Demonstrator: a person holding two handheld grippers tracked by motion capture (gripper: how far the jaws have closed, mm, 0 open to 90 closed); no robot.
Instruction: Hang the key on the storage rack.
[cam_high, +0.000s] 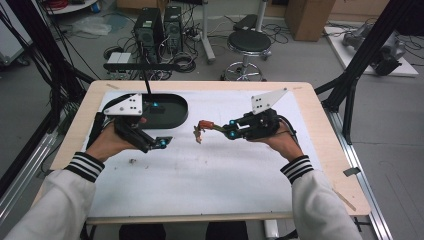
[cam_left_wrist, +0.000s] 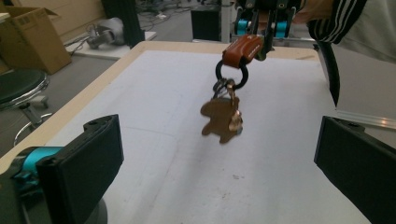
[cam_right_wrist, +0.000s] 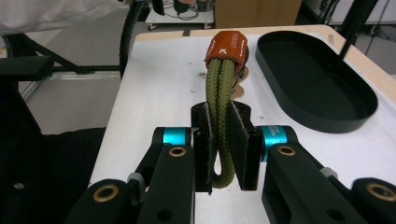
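Keys on a soft green cord keychain (cam_right_wrist: 220, 100) dangle, light and floppy, above the table (cam_high: 210, 170), cord pinched in the right claw (cam_right_wrist: 219, 142), while the left claw (cam_left_wrist: 219, 158) waits wide open and empty.

Legible markings are few. In the right gripper view, the orange-brown leather wrap (cam_right_wrist: 227, 48) on the green cord carries a small pale emblem resembling a "K" or arrow and, beside it, a short line of embossed lettering too small to read. In the same view, the teal collar (cam_right_wrist: 275, 136) on the right hand-held gripper (cam_right_wrist: 223, 154) bears small dark printing beginning "M" with digits resembling "23" below; the remainder cannot be made out. No other text, number or sign is readable elsewhere.
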